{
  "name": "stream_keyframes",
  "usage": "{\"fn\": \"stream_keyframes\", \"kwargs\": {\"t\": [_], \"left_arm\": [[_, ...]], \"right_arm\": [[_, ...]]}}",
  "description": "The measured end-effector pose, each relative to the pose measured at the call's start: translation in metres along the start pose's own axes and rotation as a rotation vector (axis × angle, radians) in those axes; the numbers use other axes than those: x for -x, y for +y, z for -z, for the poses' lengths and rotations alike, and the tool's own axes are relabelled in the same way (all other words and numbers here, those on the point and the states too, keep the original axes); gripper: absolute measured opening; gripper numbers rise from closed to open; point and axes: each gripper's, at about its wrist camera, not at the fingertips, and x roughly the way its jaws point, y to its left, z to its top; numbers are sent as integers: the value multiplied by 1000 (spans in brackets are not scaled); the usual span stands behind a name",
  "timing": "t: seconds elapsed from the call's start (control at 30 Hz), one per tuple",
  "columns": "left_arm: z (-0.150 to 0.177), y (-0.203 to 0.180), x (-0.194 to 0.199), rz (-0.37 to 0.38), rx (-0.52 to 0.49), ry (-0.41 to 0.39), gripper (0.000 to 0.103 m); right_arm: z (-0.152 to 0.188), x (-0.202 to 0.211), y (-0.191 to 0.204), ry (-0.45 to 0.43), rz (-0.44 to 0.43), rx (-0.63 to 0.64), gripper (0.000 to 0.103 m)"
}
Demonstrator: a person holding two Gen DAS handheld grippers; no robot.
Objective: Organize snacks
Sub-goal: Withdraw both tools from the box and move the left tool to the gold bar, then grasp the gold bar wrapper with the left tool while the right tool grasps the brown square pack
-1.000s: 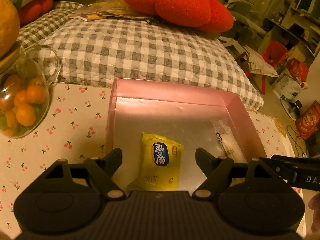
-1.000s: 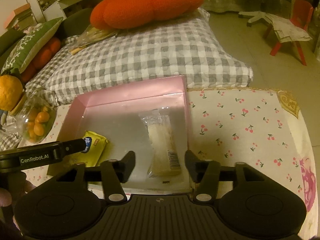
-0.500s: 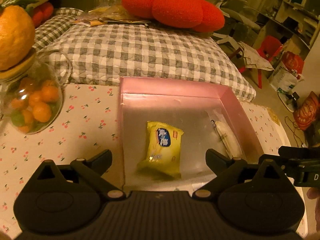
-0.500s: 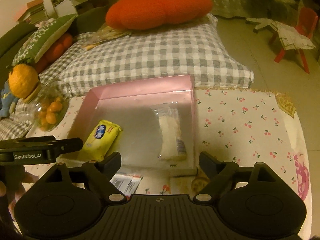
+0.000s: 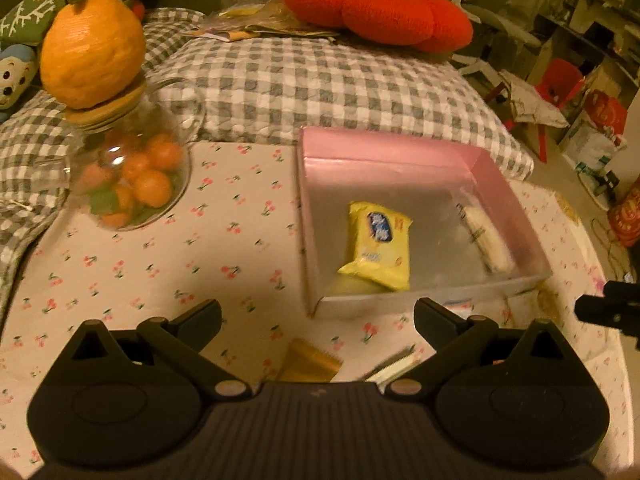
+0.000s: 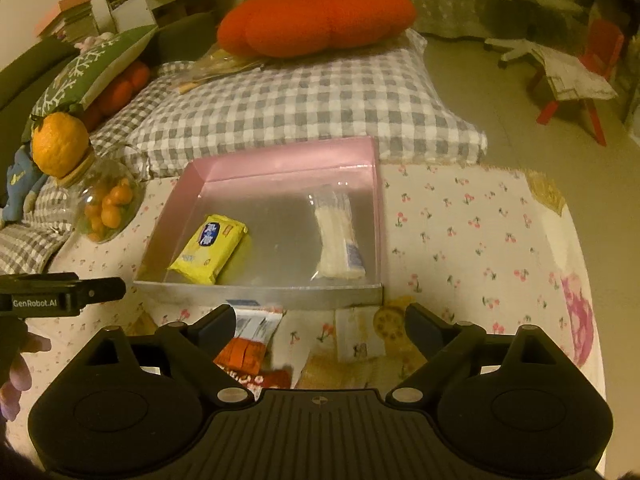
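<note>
A pink-walled tray [image 5: 384,148] [image 6: 280,158] on the cherry-print tablecloth holds a yellow snack pack [image 5: 378,246] [image 6: 208,248] and a clear-wrapped white snack [image 5: 484,236] [image 6: 338,240]. Several loose snack packets lie in front of the tray: a gold one [image 5: 310,366], a white one [image 5: 394,368], a red one [image 6: 244,358], a blue-white one [image 6: 256,322] and a cookie pack [image 6: 374,334]. My left gripper [image 5: 318,318] and my right gripper [image 6: 320,322] are open and empty, held above these packets just short of the tray's near wall.
A glass jar of small oranges [image 5: 128,180] [image 6: 106,204] with an orange-shaped lid stands left of the tray. A checked cushion [image 5: 320,84] with a red pumpkin pillow [image 5: 376,4] lies behind the table. The table's right edge [image 6: 576,240] drops to the floor.
Both grippers have pulled back from over the tray and opened wider. The loose packets in front of the tray have come into view. The yellow pack and white snack stay in the tray.
</note>
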Motion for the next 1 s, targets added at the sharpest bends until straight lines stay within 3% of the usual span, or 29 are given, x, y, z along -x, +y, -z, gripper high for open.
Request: {"fn": "stream_keyframes", "kwargs": {"t": [0.27,0.43,0.7,1.0], "left_arm": [[21,11,5,-11,-9,14,103],[26,23,-3,-20,3,62,102],[36,29,-31,14,24,171,94],[39,32,-50,-25,38,184,89]], "right_arm": [[22,4,-9,33,47,-73,94],[26,1,-13,38,60,-85,94],[26,-15,-18,74,89,-113,94],[30,-28,-13,109,117,-79,94]]}}
